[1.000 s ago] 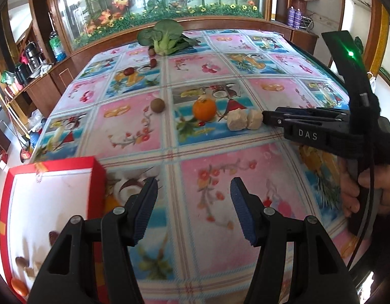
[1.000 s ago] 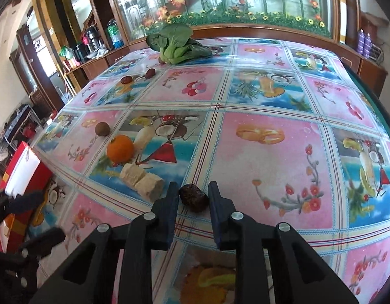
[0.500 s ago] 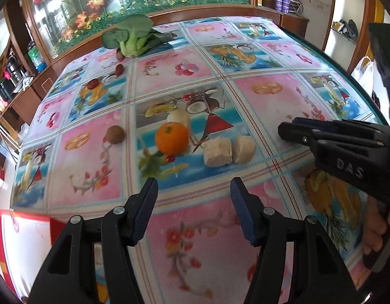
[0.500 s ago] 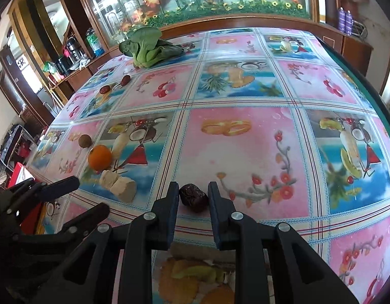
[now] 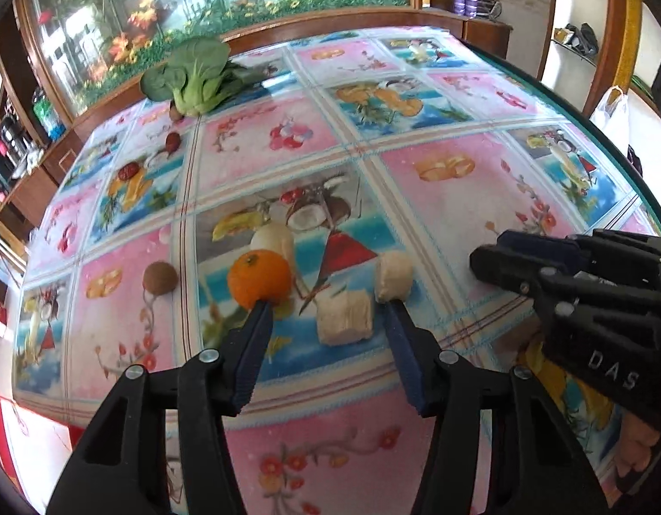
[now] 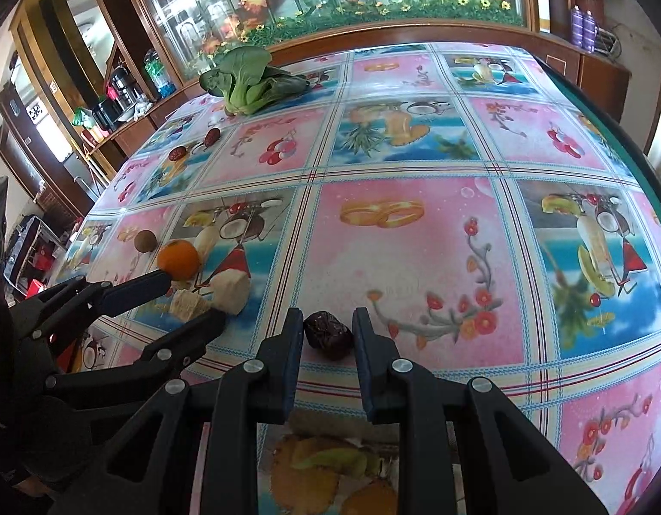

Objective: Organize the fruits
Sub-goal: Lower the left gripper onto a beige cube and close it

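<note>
My right hand-held gripper [image 6: 326, 328] is clamped narrow on a dark red date [image 6: 328, 334], held just above the bench [image 6: 416, 257] near its front edge. My left hand-held gripper [image 5: 328, 307] is closing — its pads straddle a pale cut chunk [image 5: 345, 317] without pressing it. An orange [image 5: 259, 277] sits at the left fingertip, a second pale chunk [image 5: 394, 277] at the right one.

The bench [image 5: 480, 214] wore a glossy fruit-print cloth. On it lay an orange [image 5: 258, 277], a brown kiwi [image 5: 159, 277], two pale cut chunks [image 5: 344, 317], red dates [image 5: 128, 170] and bok choy [image 5: 193, 75].
</note>
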The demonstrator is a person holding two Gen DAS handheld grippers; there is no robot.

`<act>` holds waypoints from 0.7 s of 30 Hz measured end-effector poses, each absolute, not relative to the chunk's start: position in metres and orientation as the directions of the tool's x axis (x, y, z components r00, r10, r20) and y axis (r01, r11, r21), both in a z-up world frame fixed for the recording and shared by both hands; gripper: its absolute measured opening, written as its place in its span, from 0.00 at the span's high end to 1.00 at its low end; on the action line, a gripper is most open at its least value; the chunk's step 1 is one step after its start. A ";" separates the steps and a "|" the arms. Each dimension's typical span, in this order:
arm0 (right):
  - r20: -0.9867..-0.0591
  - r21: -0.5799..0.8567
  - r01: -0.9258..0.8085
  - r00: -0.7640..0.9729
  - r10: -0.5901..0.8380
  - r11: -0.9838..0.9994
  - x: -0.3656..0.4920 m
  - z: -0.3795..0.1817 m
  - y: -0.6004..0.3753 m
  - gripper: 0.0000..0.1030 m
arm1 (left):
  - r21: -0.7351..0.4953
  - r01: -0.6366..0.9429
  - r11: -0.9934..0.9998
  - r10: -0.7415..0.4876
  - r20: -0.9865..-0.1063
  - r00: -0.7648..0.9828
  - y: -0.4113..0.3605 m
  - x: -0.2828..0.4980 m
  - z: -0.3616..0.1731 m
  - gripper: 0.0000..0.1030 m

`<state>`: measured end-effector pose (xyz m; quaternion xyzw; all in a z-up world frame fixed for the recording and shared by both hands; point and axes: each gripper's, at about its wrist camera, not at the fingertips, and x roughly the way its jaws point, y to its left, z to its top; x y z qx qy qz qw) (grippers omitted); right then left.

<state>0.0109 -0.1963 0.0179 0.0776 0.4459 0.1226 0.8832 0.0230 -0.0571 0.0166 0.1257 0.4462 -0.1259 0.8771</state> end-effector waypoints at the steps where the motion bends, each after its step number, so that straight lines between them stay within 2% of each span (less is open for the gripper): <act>1: -0.768 0.246 -0.147 0.573 0.286 0.958 0.011 0.018 -0.196 0.78 | 0.107 0.338 0.935 -0.115 -0.810 0.575 -0.058 0.024 0.017 0.48; 3: -0.768 0.247 -0.147 0.572 0.286 0.958 0.011 0.018 -0.196 0.78 | 0.093 0.346 0.934 -0.133 -0.806 0.577 -0.060 0.024 0.018 0.53; 6: -0.768 0.246 -0.147 0.574 0.286 0.958 0.011 0.018 -0.196 0.78 | 0.075 0.366 0.928 -0.154 -0.815 0.558 -0.064 0.022 0.014 0.65; 9: -0.768 0.246 -0.147 0.573 0.285 0.958 0.011 0.018 -0.196 0.78 | 0.058 0.367 0.928 -0.171 -0.809 0.562 -0.066 0.020 0.013 0.71; 21: -0.766 0.201 -0.156 0.591 0.254 0.967 0.011 0.018 -0.190 0.78 | 0.039 0.259 0.965 -0.136 -0.771 0.622 -0.065 0.016 0.010 0.71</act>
